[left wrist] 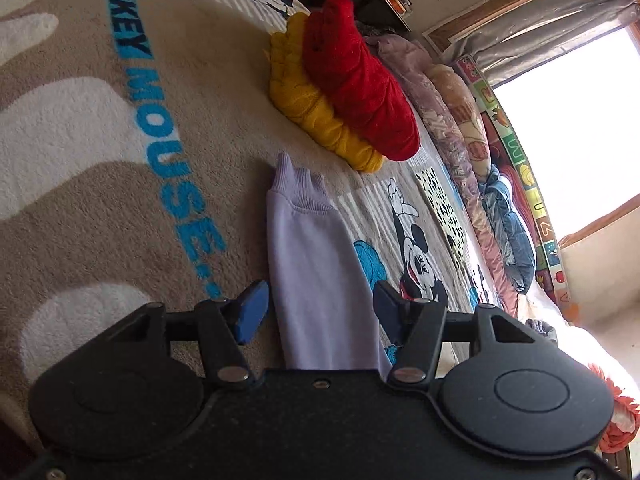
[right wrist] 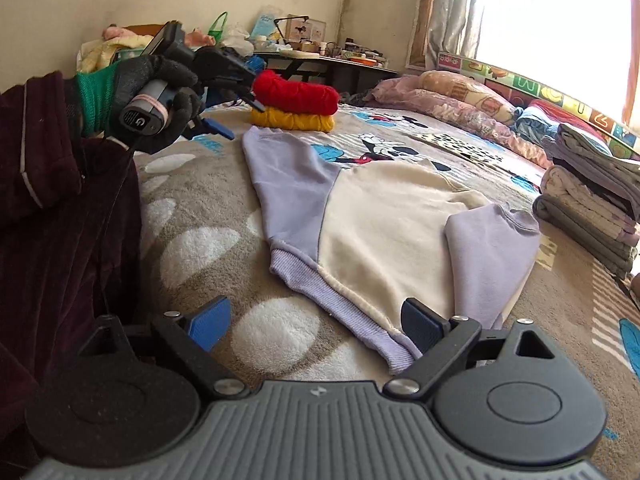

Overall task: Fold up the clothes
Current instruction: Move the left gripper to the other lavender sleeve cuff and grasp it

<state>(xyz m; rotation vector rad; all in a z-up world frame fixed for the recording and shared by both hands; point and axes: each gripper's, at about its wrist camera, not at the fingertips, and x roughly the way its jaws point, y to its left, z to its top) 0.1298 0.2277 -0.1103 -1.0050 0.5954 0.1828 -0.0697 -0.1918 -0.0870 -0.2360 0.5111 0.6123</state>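
A sweatshirt (right wrist: 384, 216) with a cream body and lilac sleeves lies flat on the Mickey Mouse blanket (right wrist: 200, 248). One lilac sleeve (left wrist: 316, 260) stretches away toward a folded red garment (left wrist: 360, 80) stacked on a folded yellow one (left wrist: 308, 108). The other sleeve (right wrist: 492, 248) is folded over the body. My left gripper (left wrist: 320, 312) is open and hovers over the stretched sleeve, which shows between its blue pads (left wrist: 252, 312) untouched. In the right wrist view a gloved hand holds the left gripper (right wrist: 236, 114) above the cuff. My right gripper (right wrist: 316, 324) stands wide open over the lilac hem.
A stack of folded bedding (right wrist: 592, 200) sits at the right. Quilts and pillows (right wrist: 460, 96) line the wall under the bright window. A cluttered low table (right wrist: 320, 56) stands behind. The person's dark maroon sleeve (right wrist: 48, 200) fills the left.
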